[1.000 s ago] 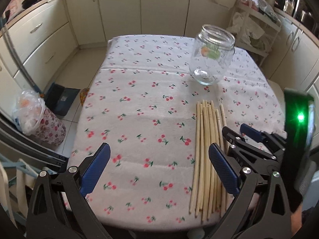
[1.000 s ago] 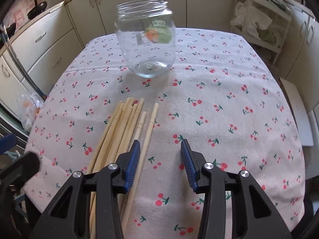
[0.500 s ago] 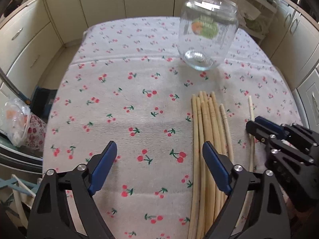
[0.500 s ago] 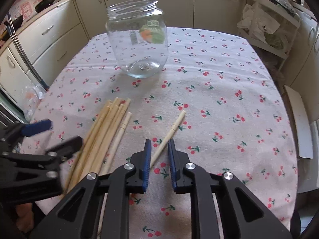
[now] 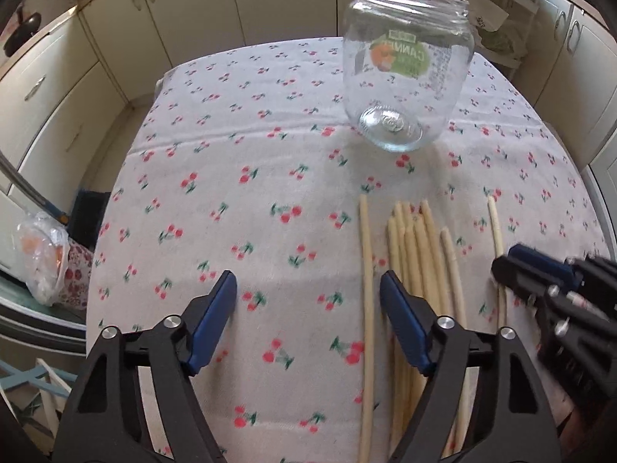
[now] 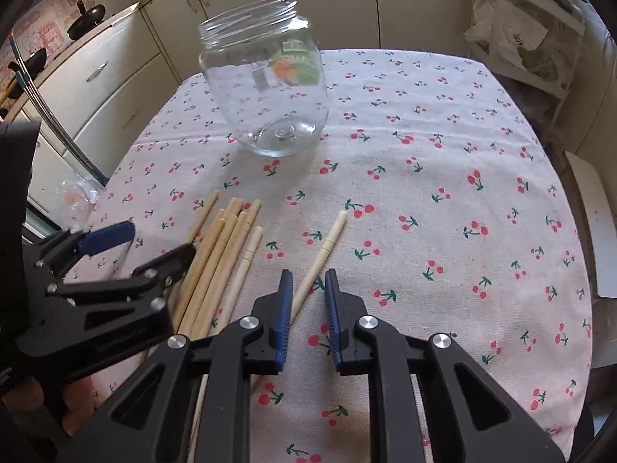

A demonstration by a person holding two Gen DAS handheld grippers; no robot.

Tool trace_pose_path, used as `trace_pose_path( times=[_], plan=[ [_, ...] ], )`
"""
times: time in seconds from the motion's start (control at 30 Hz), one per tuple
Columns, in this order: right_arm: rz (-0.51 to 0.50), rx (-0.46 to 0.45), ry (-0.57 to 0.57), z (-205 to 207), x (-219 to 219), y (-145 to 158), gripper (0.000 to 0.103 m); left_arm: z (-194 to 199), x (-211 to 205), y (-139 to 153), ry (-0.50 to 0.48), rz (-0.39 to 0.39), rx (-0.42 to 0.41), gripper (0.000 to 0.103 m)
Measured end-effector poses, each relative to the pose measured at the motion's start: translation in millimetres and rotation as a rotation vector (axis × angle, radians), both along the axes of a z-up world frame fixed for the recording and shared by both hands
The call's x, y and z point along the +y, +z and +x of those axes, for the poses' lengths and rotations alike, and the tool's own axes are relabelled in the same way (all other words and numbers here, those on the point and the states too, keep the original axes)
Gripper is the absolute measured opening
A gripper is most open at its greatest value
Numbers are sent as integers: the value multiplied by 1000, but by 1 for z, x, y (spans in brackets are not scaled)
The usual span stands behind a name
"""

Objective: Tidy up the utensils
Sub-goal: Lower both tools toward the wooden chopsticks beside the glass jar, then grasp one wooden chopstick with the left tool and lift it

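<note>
An empty glass jar (image 5: 405, 77) (image 6: 266, 88) stands upright on the cherry-print tablecloth (image 5: 231, 154). In front of it lies a bundle of wooden chopsticks (image 5: 416, 254) (image 6: 227, 239). One chopstick (image 5: 365, 270) (image 6: 204, 212) lies apart on the bundle's left side, between the jaws of my left gripper (image 5: 307, 276) (image 6: 154, 241). Those jaws are closing, and the pads do not touch it. My right gripper (image 6: 308, 274) (image 5: 505, 260) is shut on another chopstick (image 6: 327, 239) (image 5: 495, 223), held to the right of the bundle and pointing toward the jar.
Cream cabinets line the back and left. A plastic bag (image 5: 42, 258) sits on the floor by the table's left edge. A shelf rack with bags (image 6: 520, 38) stands at the back right. A white board (image 6: 594, 223) lies beyond the table's right edge.
The right gripper closed on one chopstick and drew it right, away from the bundle. The left gripper came down and closer to the sticks, its jaws narrowing around one stick now lying apart.
</note>
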State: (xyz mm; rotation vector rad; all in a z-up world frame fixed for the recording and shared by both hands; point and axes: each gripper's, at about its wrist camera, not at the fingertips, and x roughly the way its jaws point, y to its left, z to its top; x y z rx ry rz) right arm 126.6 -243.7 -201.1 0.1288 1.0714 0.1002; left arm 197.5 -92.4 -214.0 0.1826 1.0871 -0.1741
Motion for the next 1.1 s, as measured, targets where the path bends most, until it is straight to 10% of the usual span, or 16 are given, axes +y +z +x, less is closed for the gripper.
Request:
trace_pose_path(
  times=[0.3,0.57,0.67,0.87,1.1],
  plan=[
    [-46,-11,-1,8,4,-1,18,26,-2,1,-20,-41,4,38],
    [-90,-23,-12,14,3,-2,22,35,-6,-1,-49,-30,15,40],
    [-103,-33,1,13,4,-3,13,38,-8,1,-63,-54,38,6],
    [-11,-34,-24,10,-10,-3,9,44,14,27,-47,-189,72,5],
    [47,-39,-40,9,-17,-4,9,41,23,110,-51,-351,-120,5]
  ],
)
